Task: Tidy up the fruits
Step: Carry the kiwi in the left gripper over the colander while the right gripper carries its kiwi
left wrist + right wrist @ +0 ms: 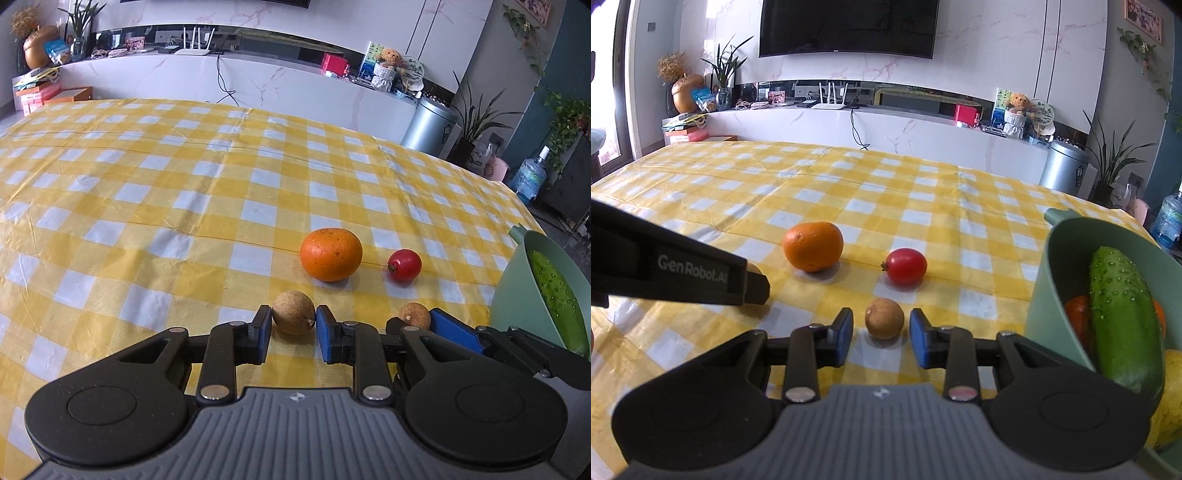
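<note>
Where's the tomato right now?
The tomato lies on the tablecloth, right of the orange, beyond the right gripper.

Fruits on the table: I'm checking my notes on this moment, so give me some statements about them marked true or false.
1. The orange lies in the bowl. False: it lies on the checked cloth, outside the bowl.
2. A cucumber is in the bowl. True.
3. The right gripper has a small brown fruit between its open fingers, gaps on both sides. True.
4. The tomato touches the orange. False: cloth shows between them.
5. The left gripper is far from any fruit. False: its fingers bracket another brown fruit.
</note>
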Tool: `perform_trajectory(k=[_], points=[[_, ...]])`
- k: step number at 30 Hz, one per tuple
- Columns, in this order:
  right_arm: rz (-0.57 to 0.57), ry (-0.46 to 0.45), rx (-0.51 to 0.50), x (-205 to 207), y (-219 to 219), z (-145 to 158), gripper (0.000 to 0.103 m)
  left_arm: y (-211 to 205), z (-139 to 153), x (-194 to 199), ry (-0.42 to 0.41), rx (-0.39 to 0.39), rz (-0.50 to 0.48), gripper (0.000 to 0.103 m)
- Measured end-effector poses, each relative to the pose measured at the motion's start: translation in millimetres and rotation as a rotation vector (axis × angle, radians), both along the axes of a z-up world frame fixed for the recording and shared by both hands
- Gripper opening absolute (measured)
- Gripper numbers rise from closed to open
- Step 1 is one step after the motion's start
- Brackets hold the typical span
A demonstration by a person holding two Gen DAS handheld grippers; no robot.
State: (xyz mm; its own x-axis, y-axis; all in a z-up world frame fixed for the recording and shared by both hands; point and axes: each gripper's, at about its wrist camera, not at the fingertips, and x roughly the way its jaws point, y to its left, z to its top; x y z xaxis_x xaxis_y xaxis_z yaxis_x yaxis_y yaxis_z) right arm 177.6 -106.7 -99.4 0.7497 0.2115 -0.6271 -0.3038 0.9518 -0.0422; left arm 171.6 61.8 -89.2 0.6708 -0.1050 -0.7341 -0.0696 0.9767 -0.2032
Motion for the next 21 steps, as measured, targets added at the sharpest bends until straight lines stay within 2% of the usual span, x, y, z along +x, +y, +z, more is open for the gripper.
perform_trajectory(k=[2, 5, 14, 21], points=[[-0.002, 0.007, -0.002, 0.9, -0.5, -0.8, 0.022, -1.0, -0.6, 0.4, 0.001, 0.002, -0.007, 0.029], [-0.004, 0.012, 0.002, 1.9, -1.2, -1.9, 0.02, -2.8, -1.8, 1.3, 0.005, 0.004, -0.012, 0.029], [0.033, -0.025, 0.003, -6.0, -0.3, 3.9, 0.02, -3.1, 1.3, -2.5, -0.011, 0.012, -0.016, 0.029], [0.064, -0.062, 0.022, -24.5, -5.9, 20.8, 0.019, -8.9, 12.0, -19.0, -0.023, -0.003, -0.045, 0.029]])
